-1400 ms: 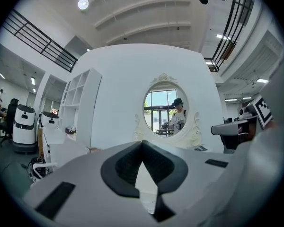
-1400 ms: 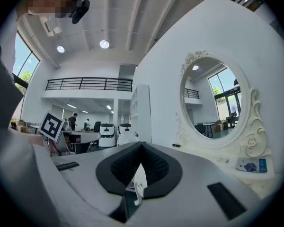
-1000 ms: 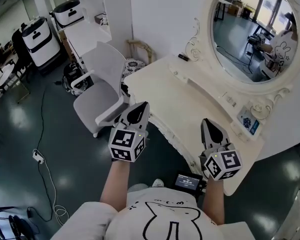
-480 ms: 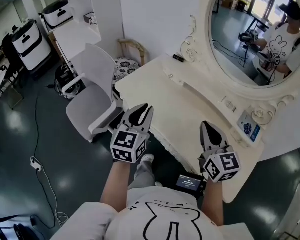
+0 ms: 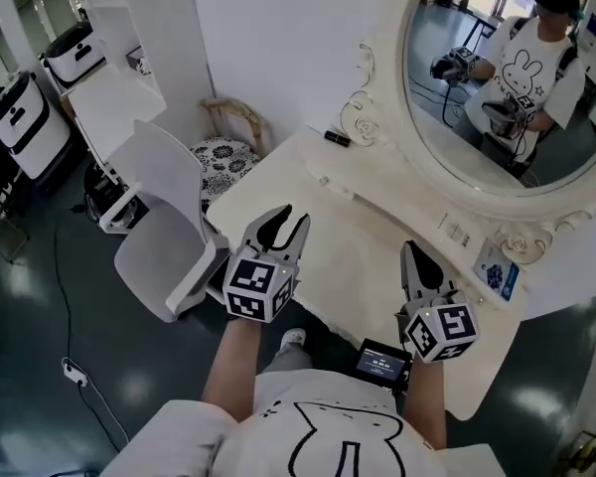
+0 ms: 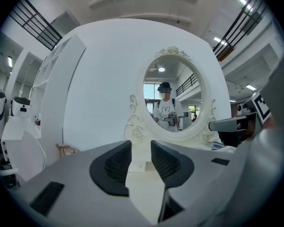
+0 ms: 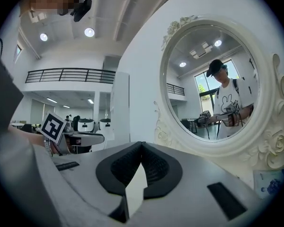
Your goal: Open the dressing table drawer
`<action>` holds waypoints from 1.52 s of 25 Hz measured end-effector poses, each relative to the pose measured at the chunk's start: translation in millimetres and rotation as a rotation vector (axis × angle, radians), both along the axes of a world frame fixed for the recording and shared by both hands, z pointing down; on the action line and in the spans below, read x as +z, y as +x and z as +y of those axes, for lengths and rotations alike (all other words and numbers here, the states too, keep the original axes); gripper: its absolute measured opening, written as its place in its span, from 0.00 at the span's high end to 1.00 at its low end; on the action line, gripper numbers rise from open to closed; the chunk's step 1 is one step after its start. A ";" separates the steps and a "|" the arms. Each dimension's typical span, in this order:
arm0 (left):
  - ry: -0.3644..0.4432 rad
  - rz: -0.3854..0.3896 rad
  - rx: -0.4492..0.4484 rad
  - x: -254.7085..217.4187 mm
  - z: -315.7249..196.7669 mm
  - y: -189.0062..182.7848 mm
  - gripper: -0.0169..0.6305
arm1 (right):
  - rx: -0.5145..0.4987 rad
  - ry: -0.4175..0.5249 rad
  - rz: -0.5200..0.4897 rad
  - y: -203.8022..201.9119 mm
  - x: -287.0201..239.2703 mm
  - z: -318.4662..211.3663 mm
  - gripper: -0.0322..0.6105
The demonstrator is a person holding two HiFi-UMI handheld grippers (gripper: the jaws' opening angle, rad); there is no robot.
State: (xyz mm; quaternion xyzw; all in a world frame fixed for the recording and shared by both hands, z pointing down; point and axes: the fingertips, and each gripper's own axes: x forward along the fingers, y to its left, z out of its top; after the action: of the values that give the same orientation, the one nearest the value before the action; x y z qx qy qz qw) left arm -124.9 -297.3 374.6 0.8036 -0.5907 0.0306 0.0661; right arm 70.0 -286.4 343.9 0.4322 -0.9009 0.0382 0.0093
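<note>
The cream dressing table (image 5: pixel 363 232) with its oval mirror (image 5: pixel 487 78) stands in front of me. Its drawer front lies under the near edge and I cannot see it from above. My left gripper (image 5: pixel 283 229) hovers over the table's near left edge, its jaws opening with nothing between them; in the left gripper view (image 6: pixel 141 156) only the table top shows in the gap. My right gripper (image 5: pixel 414 253) is over the near right part of the top, shut and empty, its tips together in the right gripper view (image 7: pixel 142 148), which faces the mirror (image 7: pixel 213 89).
A white chair (image 5: pixel 159 217) stands left of the table, with a wicker stool (image 5: pixel 223 152) behind it. A small black item (image 5: pixel 336 138) and a blue-and-white box (image 5: pixel 497 269) lie on the top by the mirror. A small screen device (image 5: pixel 382 359) hangs at my waist.
Both grippers have moved forward over the table's near edge, and the table now sits closer in view. The left jaws have parted from shut. The right jaws stay shut.
</note>
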 end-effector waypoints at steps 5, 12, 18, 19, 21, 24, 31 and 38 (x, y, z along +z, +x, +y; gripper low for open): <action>-0.034 0.009 0.056 13.3 -51.2 -13.2 0.78 | 0.080 -0.017 0.017 -7.7 9.0 -36.3 0.93; -0.120 -0.010 0.175 44.1 -100.4 -13.6 0.78 | 0.211 -0.071 0.021 -8.4 26.7 -69.4 0.93; -0.167 -0.037 0.235 71.1 -127.6 -8.8 0.78 | 0.263 -0.109 0.037 -8.3 46.8 -84.4 0.93; -0.176 -0.041 0.240 76.1 -130.9 -7.9 0.78 | 0.269 -0.115 0.038 -7.4 49.5 -85.9 0.93; -0.188 -0.041 0.246 83.6 -137.4 -6.6 0.78 | 0.279 -0.122 0.040 -5.4 54.6 -88.9 0.93; -0.199 -0.049 0.261 91.8 -145.8 -3.9 0.78 | 0.301 -0.134 0.039 -1.7 61.9 -93.7 0.93; -0.237 -0.071 0.286 117.5 -151.2 1.5 0.78 | 0.354 -0.169 0.025 10.6 82.9 -97.0 0.93; -0.265 -0.083 0.292 140.0 -156.0 4.6 0.78 | 0.373 -0.213 0.010 15.3 105.7 -95.4 0.93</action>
State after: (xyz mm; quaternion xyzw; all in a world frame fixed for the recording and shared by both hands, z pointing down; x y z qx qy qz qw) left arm -120.3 -453.3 514.6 0.8629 -0.4611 0.1505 0.1419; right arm 85.2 -381.8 449.6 0.5881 -0.7962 0.1322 0.0520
